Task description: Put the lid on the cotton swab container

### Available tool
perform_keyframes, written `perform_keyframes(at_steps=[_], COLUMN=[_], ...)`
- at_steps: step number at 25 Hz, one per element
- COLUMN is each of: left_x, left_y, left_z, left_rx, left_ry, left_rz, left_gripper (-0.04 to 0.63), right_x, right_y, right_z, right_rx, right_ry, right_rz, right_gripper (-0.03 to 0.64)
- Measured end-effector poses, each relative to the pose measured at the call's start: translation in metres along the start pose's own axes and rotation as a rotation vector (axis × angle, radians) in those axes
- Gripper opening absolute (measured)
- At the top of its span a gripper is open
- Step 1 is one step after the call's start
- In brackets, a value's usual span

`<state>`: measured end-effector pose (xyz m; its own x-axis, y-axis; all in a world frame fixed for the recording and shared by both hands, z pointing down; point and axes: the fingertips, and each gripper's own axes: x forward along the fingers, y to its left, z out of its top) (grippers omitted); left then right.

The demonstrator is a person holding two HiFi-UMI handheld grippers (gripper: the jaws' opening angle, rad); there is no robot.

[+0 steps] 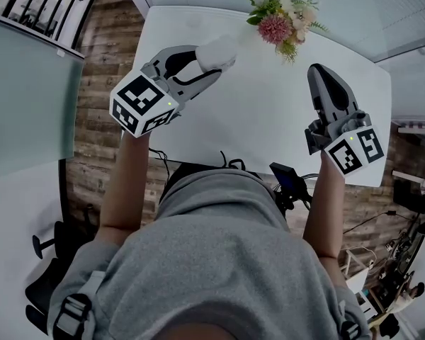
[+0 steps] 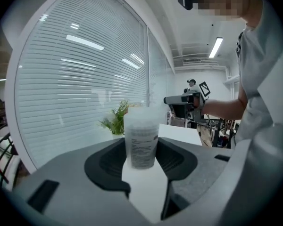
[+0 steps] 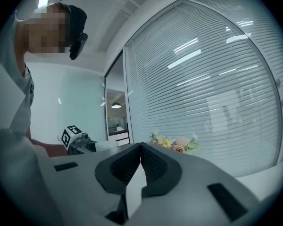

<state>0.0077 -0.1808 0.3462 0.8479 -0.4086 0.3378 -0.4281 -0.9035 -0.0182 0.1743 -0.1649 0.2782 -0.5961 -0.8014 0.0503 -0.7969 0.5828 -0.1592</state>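
The cotton swab container is a small translucent white tub with a printed label. It is held above the white table, and my left gripper is shut on its sides. In the left gripper view the container stands upright between the dark pads of the left gripper, and its frosted top looks capped. My right gripper hovers over the table's right part, shut with nothing in it. In the right gripper view the pads of the right gripper meet. No separate lid shows on the table.
A bunch of pink and white flowers stands at the table's far edge, also visible as flowers in front of the window blinds. Cables and a dark device lie by the table's near edge.
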Motion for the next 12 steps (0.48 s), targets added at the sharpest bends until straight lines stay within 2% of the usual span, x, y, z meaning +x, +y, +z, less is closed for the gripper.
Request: perform_keyframes(at_steps=[6,12], left_x=[-0.009,-0.013], left_y=[0.017,0.027], left_z=[-0.005,-0.009], left_rx=[-0.065,-0.076], left_ry=[-0.034,-0.051], left_rz=[0.111,0.183], left_gripper=[0.195,0.195], right_x=[-0.006,-0.011], right_y=[-0.009,-0.016], right_z=[-0.009,-0.013], right_rx=[-0.025,-0.023], right_ry=[-0.015,0.001], right_rz=[-0.066,-0.084], right_gripper=[0.026,0.026])
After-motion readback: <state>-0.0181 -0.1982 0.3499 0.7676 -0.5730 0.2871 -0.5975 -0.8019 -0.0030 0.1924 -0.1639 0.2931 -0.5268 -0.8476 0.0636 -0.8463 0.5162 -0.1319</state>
